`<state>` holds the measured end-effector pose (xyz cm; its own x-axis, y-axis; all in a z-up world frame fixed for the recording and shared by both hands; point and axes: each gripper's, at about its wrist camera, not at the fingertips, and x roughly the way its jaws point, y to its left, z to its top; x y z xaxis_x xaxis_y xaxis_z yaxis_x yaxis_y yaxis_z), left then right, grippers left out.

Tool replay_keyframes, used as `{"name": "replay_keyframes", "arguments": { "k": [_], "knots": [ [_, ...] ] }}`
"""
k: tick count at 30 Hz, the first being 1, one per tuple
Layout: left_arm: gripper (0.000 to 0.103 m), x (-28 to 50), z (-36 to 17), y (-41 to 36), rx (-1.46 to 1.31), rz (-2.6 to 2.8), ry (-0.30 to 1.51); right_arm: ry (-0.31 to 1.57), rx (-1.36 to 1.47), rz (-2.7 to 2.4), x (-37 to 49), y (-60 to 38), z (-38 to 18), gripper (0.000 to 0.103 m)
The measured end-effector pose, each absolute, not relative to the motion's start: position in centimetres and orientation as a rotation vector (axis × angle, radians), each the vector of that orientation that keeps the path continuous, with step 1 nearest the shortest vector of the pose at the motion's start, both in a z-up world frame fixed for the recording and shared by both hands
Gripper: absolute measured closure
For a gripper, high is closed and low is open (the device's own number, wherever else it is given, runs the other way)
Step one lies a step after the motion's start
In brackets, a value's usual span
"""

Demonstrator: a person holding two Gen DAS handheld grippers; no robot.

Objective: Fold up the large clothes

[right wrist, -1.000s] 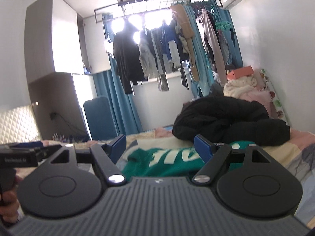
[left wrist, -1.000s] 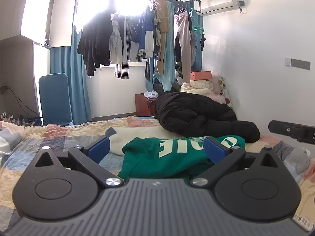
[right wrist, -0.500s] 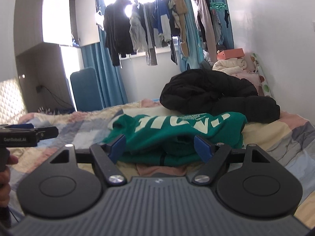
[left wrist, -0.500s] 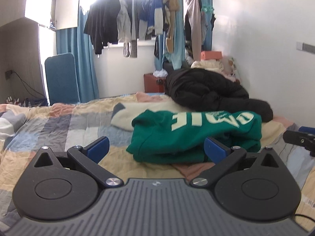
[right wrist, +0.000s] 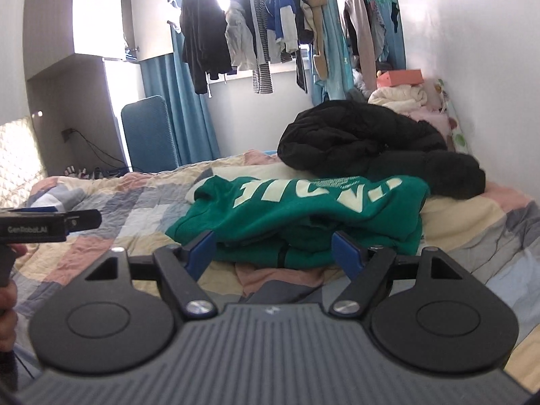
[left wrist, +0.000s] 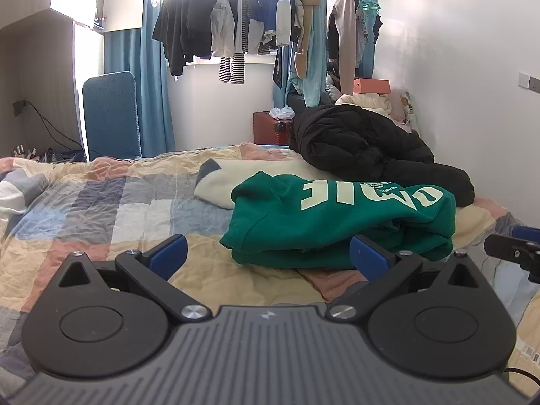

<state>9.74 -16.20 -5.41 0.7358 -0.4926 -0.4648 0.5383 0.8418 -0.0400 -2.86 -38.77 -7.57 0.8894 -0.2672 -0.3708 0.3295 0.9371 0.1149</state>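
A green sweatshirt (left wrist: 337, 222) with pale lettering lies bunched on the patchwork bed cover (left wrist: 101, 209); in the right wrist view the same green sweatshirt (right wrist: 303, 216) sits just beyond the fingers. My left gripper (left wrist: 268, 258) hangs open just short of the sweatshirt's near edge, nothing between its blue pads. My right gripper (right wrist: 275, 253) is open too, low over the cover, its pads at the garment's near hem without pressing it. Each gripper shows in the other's view: the right one (left wrist: 513, 248) at the right edge, the left one (right wrist: 50, 224) at the left edge.
A black puffer coat (left wrist: 364, 152) is heaped behind the sweatshirt against the right wall. A cream garment (left wrist: 222, 182) lies under the sweatshirt's far left side. Clothes hang on a rail (left wrist: 256, 20) by the window; a blue chair (left wrist: 109, 114) stands beyond the bed.
Both grippers have sunk toward the bed and tipped downward, so the sweatshirt now sits higher and larger in both views. Their jaws stayed as wide as before.
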Motion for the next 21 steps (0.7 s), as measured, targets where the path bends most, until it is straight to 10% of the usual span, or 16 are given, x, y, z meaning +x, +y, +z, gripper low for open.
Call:
{"name": "replay_keyframes", "arguments": {
  "k": [6, 9, 21],
  "knots": [
    [0.0, 9.38, -5.13, -16.18, 0.098, -0.579, 0.491, 0.36, 0.169, -0.309, -3.0, -38.81, -7.0, 0.024],
    [0.0, 9.34, -4.89, -15.89, 0.062, -0.593, 0.5, 0.378, 0.176, -0.336, -2.86, -39.1, -7.1, 0.0],
    [0.0, 9.26, -4.8, -15.77, 0.066, -0.579, 0.5, 0.373, 0.21, -0.362, -3.34, -39.36, -7.28, 0.0]
  ]
}}
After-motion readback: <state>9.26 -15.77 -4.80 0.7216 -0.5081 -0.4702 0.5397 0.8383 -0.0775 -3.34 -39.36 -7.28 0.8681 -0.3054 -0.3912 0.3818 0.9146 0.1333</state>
